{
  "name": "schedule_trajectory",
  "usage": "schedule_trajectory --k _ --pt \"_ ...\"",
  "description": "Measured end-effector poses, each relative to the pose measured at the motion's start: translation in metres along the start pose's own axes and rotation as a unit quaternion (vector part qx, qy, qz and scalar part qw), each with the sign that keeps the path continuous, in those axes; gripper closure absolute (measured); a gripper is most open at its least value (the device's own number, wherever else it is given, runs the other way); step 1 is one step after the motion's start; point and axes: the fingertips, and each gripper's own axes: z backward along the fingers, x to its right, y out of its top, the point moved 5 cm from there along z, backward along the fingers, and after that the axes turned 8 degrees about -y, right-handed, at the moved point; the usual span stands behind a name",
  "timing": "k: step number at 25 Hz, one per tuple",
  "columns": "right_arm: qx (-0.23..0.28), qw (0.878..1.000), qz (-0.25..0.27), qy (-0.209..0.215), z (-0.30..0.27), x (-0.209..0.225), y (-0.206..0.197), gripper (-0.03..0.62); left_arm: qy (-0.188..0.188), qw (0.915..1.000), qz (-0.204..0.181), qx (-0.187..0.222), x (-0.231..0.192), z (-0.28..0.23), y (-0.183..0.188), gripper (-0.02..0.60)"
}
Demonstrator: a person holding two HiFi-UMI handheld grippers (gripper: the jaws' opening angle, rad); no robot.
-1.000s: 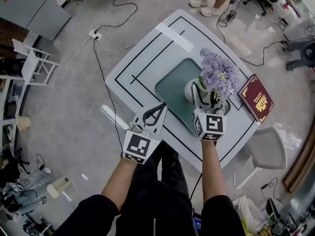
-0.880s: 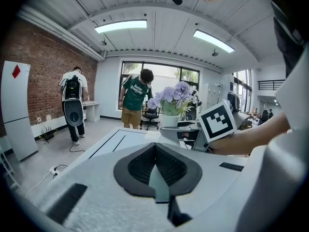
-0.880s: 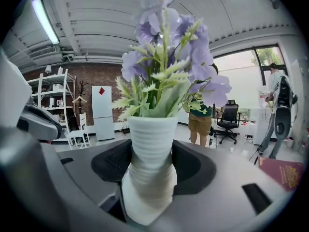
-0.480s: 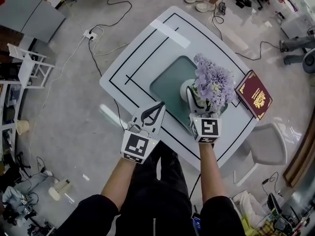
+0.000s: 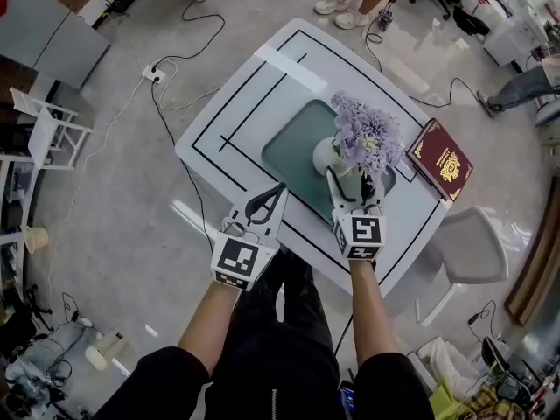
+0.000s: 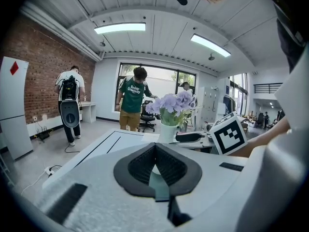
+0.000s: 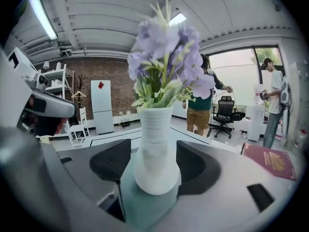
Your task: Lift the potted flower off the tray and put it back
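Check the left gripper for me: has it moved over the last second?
No. The left gripper has its tips over the near edge of the table, just short of the tray, the same as a second ago.

Head view: tray (image 5: 293,147) lies mid-frame on the surface (image 5: 262,94). Potted flower (image 5: 363,138) stands on the tray's right part. Booklet (image 5: 442,158) lies on the surface, right of the tray. Chair (image 5: 472,256) stands lower right, beside the surface.
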Motion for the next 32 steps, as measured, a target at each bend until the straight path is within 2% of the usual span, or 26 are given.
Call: schedule_trajectory --k 5,6,9,11,16,22,32 --pt "-0.009 1.000 -0.004 -0.017 0.048 -0.008 0.004 0.321 -0.006 0.9999 0.002 0.014 0.012 0.021 -0.001 0.578" --pt "-0.013 1.000 -0.002 -0.020 0.060 -0.011 0.005 0.347 -0.008 0.9998 0.003 0.016 0.016 0.026 -0.002 0.578" --pt "-0.011 0.999 -0.004 -0.038 0.098 -0.021 0.012 0.535 -0.015 0.9997 0.001 0.020 0.030 0.041 -0.003 0.578" --pt "0.000 0.999 -0.017 -0.041 0.121 -0.027 0.017 0.577 -0.015 0.9995 -0.001 0.028 0.038 0.047 -0.002 0.578" --pt "0.021 0.999 -0.039 -0.028 0.172 -0.041 0.025 0.588 -0.014 0.9990 -0.002 0.042 0.063 0.062 0.011 0.578" --pt "0.026 0.998 -0.052 -0.020 0.219 -0.048 0.022 0.588 -0.008 0.9987 -0.004 0.050 0.099 0.078 0.009 0.578" --pt "0.025 0.999 -0.029 0.021 0.261 -0.064 0.011 0.589 0.005 0.9990 -0.015 0.041 0.155 0.102 -0.004 0.578"
